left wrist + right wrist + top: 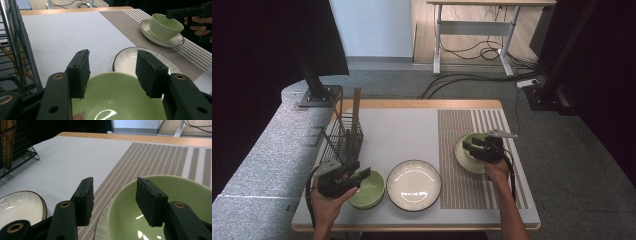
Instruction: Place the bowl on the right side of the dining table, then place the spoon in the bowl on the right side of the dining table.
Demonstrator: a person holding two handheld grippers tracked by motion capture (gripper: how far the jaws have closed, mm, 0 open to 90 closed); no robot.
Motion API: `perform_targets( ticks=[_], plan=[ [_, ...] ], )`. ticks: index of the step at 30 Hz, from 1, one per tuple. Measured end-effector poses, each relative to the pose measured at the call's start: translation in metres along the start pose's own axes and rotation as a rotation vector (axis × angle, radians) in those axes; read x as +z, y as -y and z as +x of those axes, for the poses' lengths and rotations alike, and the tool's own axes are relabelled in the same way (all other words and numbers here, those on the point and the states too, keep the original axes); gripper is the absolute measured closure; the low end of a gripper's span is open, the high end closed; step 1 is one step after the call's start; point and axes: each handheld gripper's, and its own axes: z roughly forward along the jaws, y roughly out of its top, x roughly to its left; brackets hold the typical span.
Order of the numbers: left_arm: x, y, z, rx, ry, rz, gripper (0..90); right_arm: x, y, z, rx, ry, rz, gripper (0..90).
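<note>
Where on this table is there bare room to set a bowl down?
The widest bare patch is the grey mat between the wire rack and the striped placemat, behind the empty plate. The front left is crowded: green bowl beside that plate.

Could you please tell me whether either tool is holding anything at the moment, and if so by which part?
Nothing is held. The left tool is open over the near pale green ceramic bowl; the right tool is open across the rim of the far green bowl.

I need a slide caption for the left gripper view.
Open left gripper poised over a green bowl, striped plate behind.
</note>
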Motion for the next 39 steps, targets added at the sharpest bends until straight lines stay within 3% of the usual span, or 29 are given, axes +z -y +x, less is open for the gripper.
perform_targets(
  ticks=[18, 39],
  plan=[
    [-0.003, 0.0, 0.003, -0.005, -0.004, -0.005, 44.9, 0.02, 0.016, 0.031, -0.061, -0.092, 0.024, 48.0],
    [-0.019, -0.005, 0.014, -0.023, -0.035, -0.045, 44.7, 0.026, 0.022, 0.049, -0.12, -0.129, 0.034, 47.0]
  ],
)
